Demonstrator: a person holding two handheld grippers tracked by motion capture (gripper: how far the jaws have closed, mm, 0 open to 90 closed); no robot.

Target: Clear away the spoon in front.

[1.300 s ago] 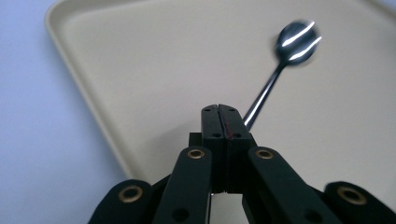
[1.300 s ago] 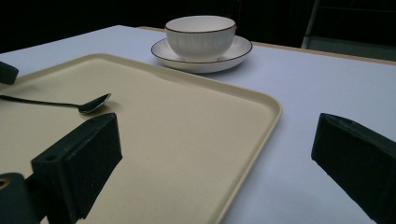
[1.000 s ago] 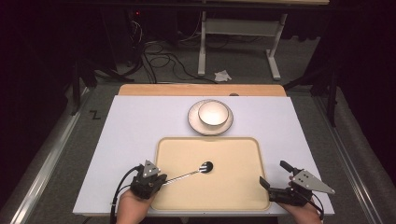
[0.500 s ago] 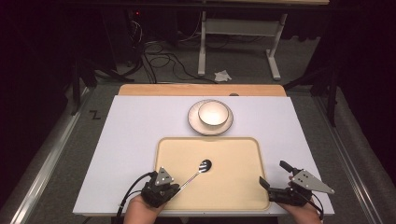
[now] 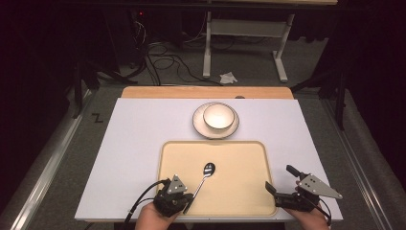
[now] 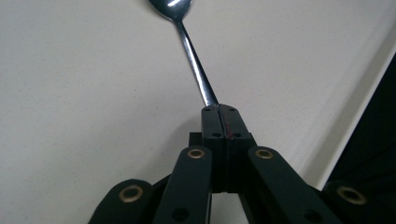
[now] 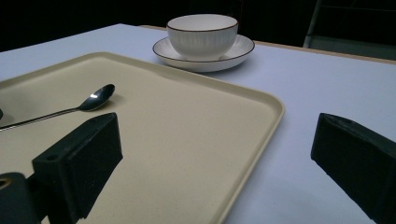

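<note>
A metal spoon lies over the cream tray, its bowl toward the tray's middle. My left gripper is shut on the spoon's handle end at the tray's near left; in the left gripper view the jaws meet on the handle. My right gripper stands open at the tray's near right corner, astride the tray's edge, nothing between its jaws. A white bowl sits on a saucer beyond the tray. In the right gripper view the spoon and the bowl lie ahead.
The tray lies on a white table top with a wooden strip along its far edge. Beyond it are a dark floor with cables and a desk frame. Bare white surface runs left and right of the tray.
My left gripper has moved right along the tray's near edge with the spoon in it, swinging the spoon toward a steeper angle. The right gripper has stayed still.
</note>
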